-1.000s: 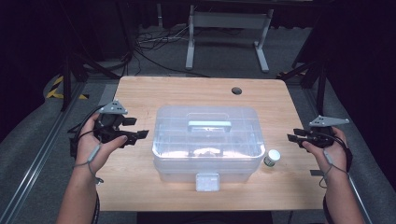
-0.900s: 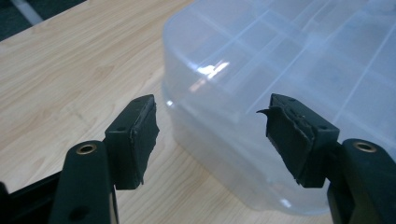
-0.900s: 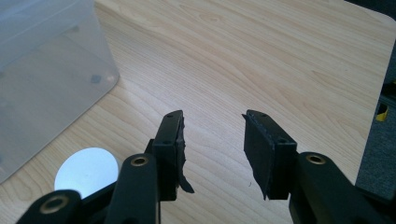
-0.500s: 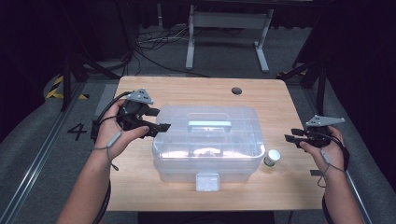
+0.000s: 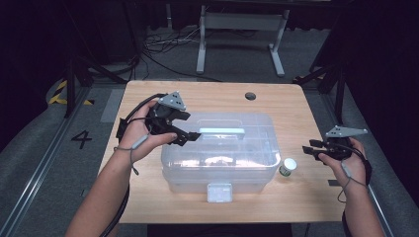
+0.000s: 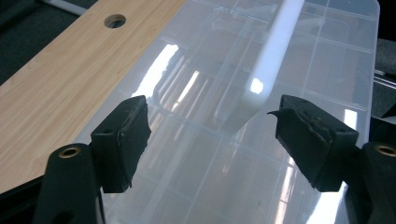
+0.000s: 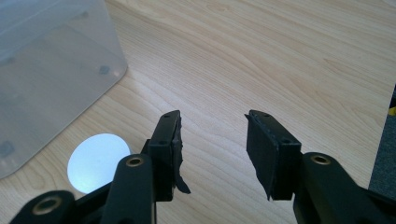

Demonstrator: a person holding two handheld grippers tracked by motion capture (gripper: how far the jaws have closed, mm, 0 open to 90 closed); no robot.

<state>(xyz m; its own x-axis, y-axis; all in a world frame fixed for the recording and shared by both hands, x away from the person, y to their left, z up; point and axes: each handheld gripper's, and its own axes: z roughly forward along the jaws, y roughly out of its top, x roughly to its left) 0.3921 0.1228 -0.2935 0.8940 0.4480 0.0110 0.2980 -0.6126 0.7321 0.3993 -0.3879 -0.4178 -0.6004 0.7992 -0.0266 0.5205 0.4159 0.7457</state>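
The left hand-held gripper (image 5: 190, 136) has moved over the clear box (image 5: 220, 153), jaws spread.

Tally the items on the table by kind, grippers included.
Clear plastic storage box with white handle: 1
Small white-lidded jar: 1
Black hand-held grippers: 2, left gripper, right gripper
Total: 4

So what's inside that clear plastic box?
Through the lid of the clear plastic box faint divider lines and glare show. Something pale lies near the middle, too blurred to name. The white handle covers part.
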